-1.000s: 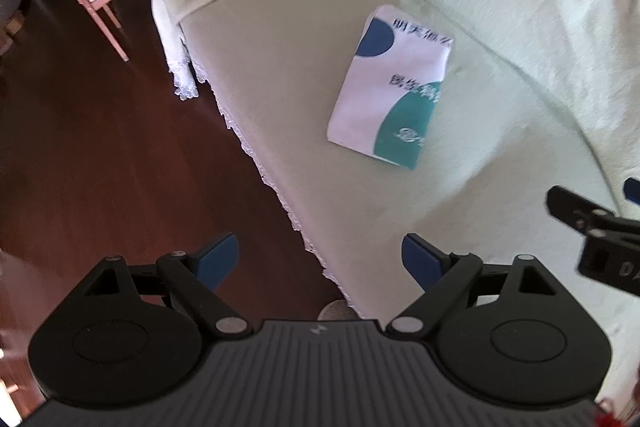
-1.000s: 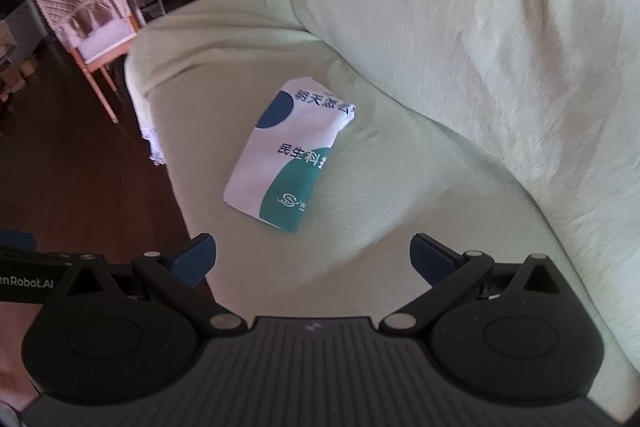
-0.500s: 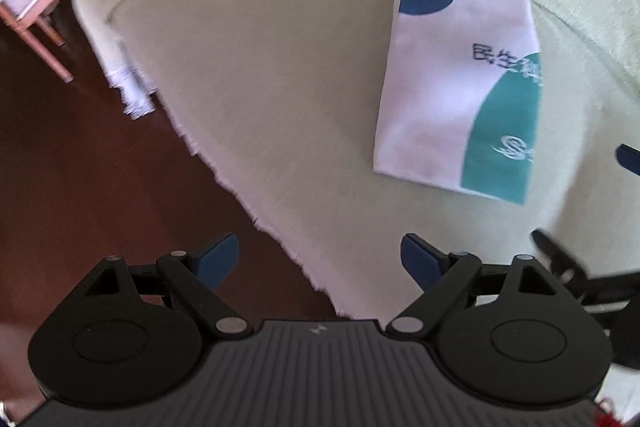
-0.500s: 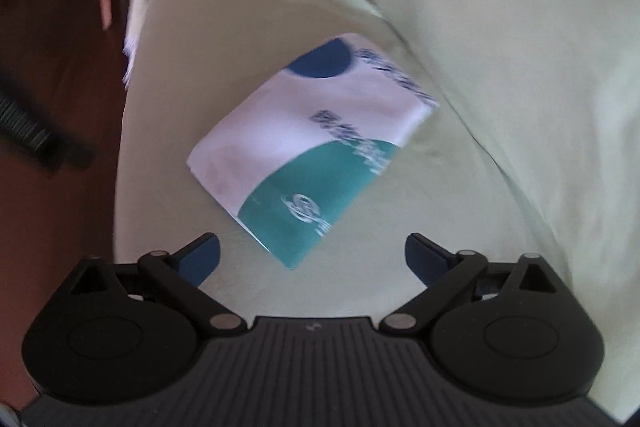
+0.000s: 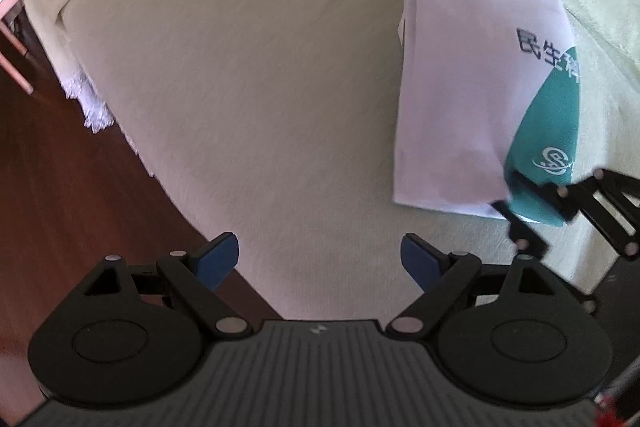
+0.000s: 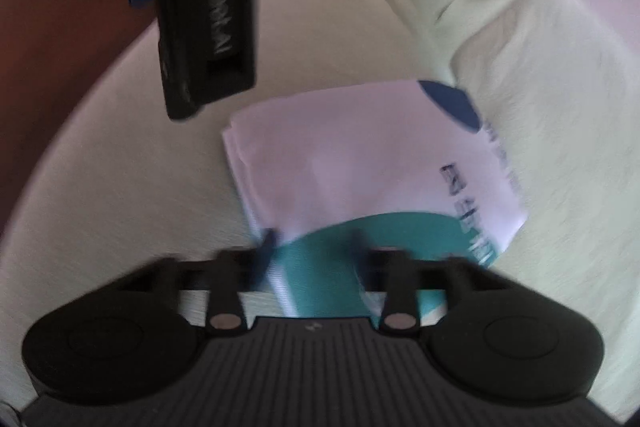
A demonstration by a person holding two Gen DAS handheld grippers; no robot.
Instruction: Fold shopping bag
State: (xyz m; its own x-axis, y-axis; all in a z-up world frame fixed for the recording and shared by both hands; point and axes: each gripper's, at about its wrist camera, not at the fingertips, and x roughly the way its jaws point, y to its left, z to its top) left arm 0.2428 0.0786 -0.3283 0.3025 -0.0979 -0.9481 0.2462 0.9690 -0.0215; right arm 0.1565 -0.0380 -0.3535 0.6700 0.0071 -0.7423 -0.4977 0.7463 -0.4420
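Hovering over the pale green sofa cover, my left gripper has its blue-tipped jaws spread wide with nothing between them, above the bare cloth near the fringed front edge. The folded shopping bag lies flat on the seat ahead and to my right, white with a dark blue spot at its far end and a teal patch at the near corner. My right gripper is down at that teal corner, a finger on either side of the fabric; the picture there is smeared, so whether the jaws have actually closed on the bag I cannot tell. From the left wrist view its black linkage overlaps the same corner. Dark wooden floor lies beyond the sofa's edge.
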